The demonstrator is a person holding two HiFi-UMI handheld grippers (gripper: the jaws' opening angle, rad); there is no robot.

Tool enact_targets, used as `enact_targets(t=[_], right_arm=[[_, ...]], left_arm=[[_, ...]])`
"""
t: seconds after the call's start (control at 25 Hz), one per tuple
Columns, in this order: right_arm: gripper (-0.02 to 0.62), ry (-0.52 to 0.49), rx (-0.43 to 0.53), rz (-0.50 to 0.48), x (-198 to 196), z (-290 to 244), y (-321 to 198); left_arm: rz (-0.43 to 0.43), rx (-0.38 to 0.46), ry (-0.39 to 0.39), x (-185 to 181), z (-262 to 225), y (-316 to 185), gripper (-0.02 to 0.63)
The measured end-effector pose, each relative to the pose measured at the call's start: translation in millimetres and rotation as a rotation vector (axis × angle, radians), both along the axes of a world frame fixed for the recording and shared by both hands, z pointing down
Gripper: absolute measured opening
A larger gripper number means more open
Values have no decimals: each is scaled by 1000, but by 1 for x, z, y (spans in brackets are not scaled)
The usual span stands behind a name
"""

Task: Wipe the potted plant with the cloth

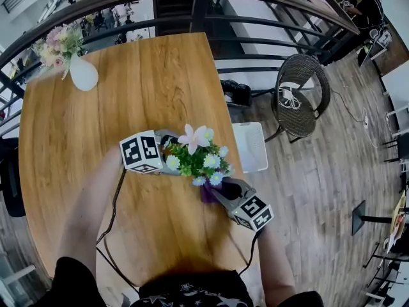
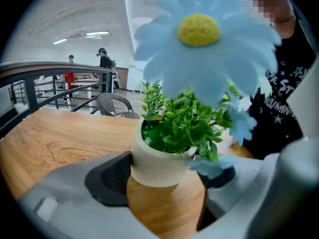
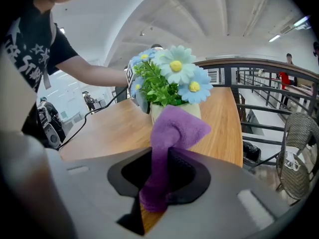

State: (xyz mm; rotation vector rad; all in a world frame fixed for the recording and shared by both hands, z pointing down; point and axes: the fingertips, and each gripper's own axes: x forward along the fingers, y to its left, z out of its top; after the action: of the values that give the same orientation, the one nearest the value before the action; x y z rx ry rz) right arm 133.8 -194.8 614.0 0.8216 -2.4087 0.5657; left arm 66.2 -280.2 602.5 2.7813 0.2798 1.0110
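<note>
A small potted plant (image 1: 197, 160) with green leaves and pale blue and pink flowers stands near the right edge of the wooden table (image 1: 96, 139). Its white pot (image 2: 157, 161) sits between the jaws of my left gripper (image 2: 167, 176). The left pad (image 2: 112, 176) touches the pot, and a thin strip of table shows before the right pad, so the jaws stand open around it. My right gripper (image 3: 162, 176) is shut on a purple cloth (image 3: 172, 133). The cloth's free end stands up right in front of the pot (image 3: 194, 111). In the head view the cloth (image 1: 208, 194) is just below the flowers.
A white vase of pink flowers (image 1: 82, 74) stands at the table's far left. Off the table's right edge are a white box (image 1: 250, 147) and a wicker chair (image 1: 300, 94). A dark railing (image 1: 255, 24) runs behind. A cable (image 1: 115, 197) trails across the table.
</note>
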Motion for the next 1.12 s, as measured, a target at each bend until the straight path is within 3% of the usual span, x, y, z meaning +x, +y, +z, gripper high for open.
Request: enact_targets(t=[0.2,0.36,0.52,0.72,1.12], right_arm=[[81,-7,10,43,7,-6,-2],[83,-38,39,143,27,-19,-15],[81,1,70,187,39,-21,-31],[81,82,87,186,27,-8,-48],[81,76,95,228,5,-4,-51]], left_arm=[[-92,-2,47,0,-1,3,420],[-160,2,64,-2,-1,5,418],[-222,9,75,-3,0,9,414],[-317,15,86,-5,-1,10,414],[-544,101,42,-4,3,18,414]])
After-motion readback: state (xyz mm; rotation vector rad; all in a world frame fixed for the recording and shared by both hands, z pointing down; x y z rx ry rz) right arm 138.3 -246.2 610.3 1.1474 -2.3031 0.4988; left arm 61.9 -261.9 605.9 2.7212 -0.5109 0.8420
